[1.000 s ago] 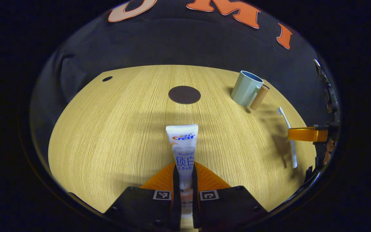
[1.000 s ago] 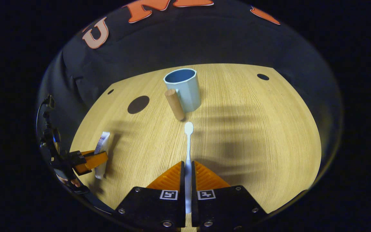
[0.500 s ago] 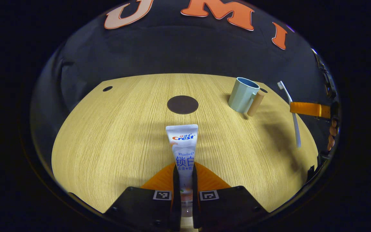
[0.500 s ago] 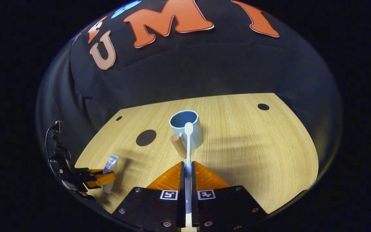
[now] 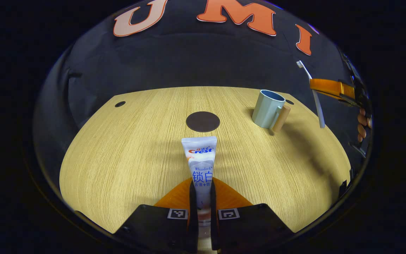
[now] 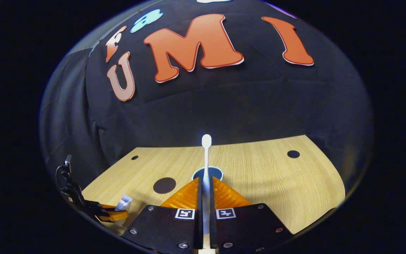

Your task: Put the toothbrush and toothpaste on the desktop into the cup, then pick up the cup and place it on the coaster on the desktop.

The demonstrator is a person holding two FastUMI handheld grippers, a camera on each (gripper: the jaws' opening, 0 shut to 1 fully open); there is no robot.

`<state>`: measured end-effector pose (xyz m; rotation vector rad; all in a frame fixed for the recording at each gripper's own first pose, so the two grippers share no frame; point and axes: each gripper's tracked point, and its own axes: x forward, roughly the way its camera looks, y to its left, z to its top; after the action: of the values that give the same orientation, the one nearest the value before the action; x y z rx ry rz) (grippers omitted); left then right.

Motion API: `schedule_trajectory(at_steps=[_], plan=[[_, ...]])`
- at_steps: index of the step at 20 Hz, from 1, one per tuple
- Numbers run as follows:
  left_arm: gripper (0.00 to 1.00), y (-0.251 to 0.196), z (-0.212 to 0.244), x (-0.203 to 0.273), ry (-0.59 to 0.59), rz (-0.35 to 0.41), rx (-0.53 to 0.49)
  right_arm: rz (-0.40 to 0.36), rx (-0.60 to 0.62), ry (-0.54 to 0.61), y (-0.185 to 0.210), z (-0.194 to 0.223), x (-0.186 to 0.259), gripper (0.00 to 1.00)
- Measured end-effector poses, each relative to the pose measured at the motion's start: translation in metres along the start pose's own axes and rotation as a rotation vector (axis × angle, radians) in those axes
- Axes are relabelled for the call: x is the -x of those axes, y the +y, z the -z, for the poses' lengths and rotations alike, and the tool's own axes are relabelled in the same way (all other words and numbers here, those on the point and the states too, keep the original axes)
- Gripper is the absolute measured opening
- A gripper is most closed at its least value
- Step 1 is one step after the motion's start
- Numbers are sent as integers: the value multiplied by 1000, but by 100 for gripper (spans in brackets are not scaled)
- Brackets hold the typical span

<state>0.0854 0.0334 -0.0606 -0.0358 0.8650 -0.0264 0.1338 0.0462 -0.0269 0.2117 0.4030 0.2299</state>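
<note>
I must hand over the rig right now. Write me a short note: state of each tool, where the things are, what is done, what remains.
Left tool: shut on the toothpaste, low over the desk.
Right tool: shut on the toothbrush, held high in the air, head up, above the cup.
Cup: upright and empty, to the right of the coaster.
Done: both items grasped.
Left: drop both into the cup, then set the cup on the coaster.
</note>
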Motion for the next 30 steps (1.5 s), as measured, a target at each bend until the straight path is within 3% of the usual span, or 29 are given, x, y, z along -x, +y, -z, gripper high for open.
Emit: schedule_trajectory(at_steps=[6,18,30], plan=[[17,1,-2,4,-29,-4,2,-2,39,-161,6,-44,-24,7],[17,0,-9,5,-65,3,-5,-33,107,-401,10,-74,-78,8],[17,1,-20,21,-103,-12,5,-72,49,-304,-4,-17,-133,8]])
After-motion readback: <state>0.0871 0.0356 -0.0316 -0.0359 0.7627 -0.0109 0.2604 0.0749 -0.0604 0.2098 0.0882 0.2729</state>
